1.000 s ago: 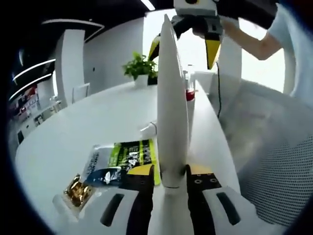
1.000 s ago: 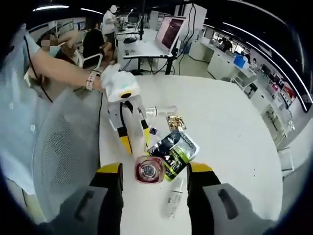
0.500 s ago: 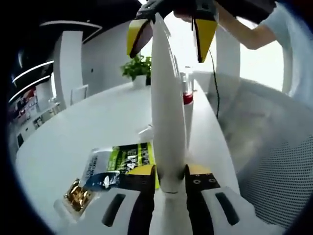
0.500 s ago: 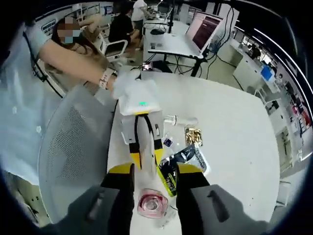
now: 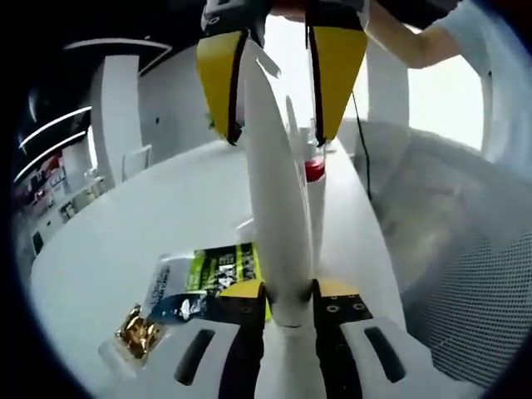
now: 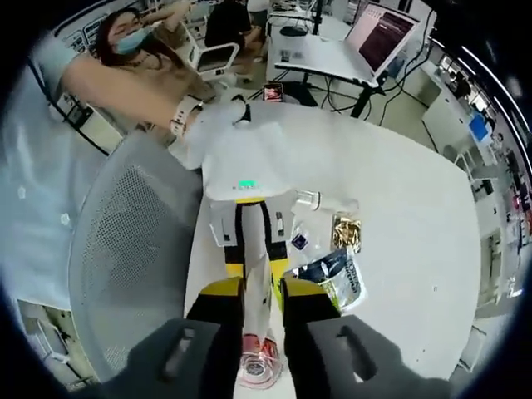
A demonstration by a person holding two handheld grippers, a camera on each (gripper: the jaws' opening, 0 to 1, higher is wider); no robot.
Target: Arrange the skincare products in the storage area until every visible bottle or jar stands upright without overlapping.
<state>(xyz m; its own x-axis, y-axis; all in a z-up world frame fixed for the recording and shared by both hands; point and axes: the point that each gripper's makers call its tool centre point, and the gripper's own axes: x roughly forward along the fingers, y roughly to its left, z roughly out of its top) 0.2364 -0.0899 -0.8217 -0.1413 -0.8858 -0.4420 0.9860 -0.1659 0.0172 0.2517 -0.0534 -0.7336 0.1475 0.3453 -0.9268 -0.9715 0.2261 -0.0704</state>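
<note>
My left gripper (image 5: pixel 287 293) is shut on the base of a long white tube (image 5: pixel 278 216) and holds it up above the white table (image 5: pixel 125 224). My right gripper (image 5: pixel 274 133) comes down from above, its yellow jaws flanking the tube's flat tip with a gap on one side. In the right gripper view, the right gripper (image 6: pixel 263 293) straddles the tube (image 6: pixel 258 289), with the left gripper (image 6: pixel 256 268) just beyond. A red-capped bottle (image 5: pixel 314 170) stands upright behind the tube and appears from above as a red cap (image 6: pixel 259 366). A clear bottle (image 6: pixel 328 201) lies on its side.
A green-black sachet (image 5: pixel 220 266), a blue sachet (image 5: pixel 176 301) and a gold packet (image 5: pixel 137 332) lie flat on the table. A grey mesh chair (image 6: pixel 133 249) stands at the table's edge. A person's arm (image 6: pixel 125 91) holds the left gripper. Desks and a laptop (image 6: pixel 382 37) stand beyond.
My right gripper has come down over the tube's tip, and its jaws have narrowed from wide open to closely flanking it. The left gripper still holds the tube.
</note>
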